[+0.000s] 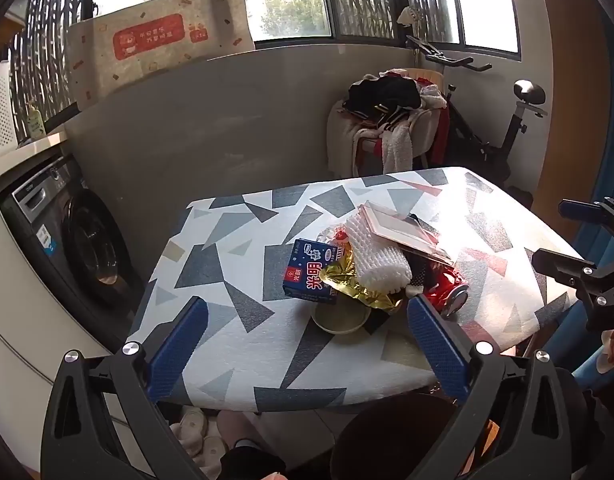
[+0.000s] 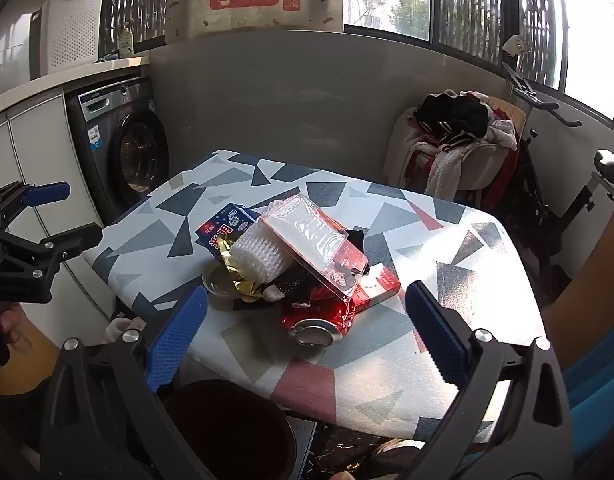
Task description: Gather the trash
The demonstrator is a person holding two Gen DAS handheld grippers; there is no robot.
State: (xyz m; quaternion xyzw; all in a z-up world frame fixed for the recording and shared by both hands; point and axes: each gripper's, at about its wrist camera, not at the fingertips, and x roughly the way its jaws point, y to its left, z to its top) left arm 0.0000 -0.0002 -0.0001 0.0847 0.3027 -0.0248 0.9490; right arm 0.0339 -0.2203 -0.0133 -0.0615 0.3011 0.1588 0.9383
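Crushed red can (image 2: 321,316) (on its side) between wide-spread right tool (image 2: 307,330) fingers.

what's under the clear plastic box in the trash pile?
The clear plastic box leans on a white foam fruit net, black packaging, a crushed red can and a red-and-white carton. What lies deeper under the pile is covered.

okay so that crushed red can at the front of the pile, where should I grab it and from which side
Grip the crushed red can across its dented sides, just behind the round end facing you. Come from the near table edge with the open right gripper; the clear plastic tray overhangs its far end.
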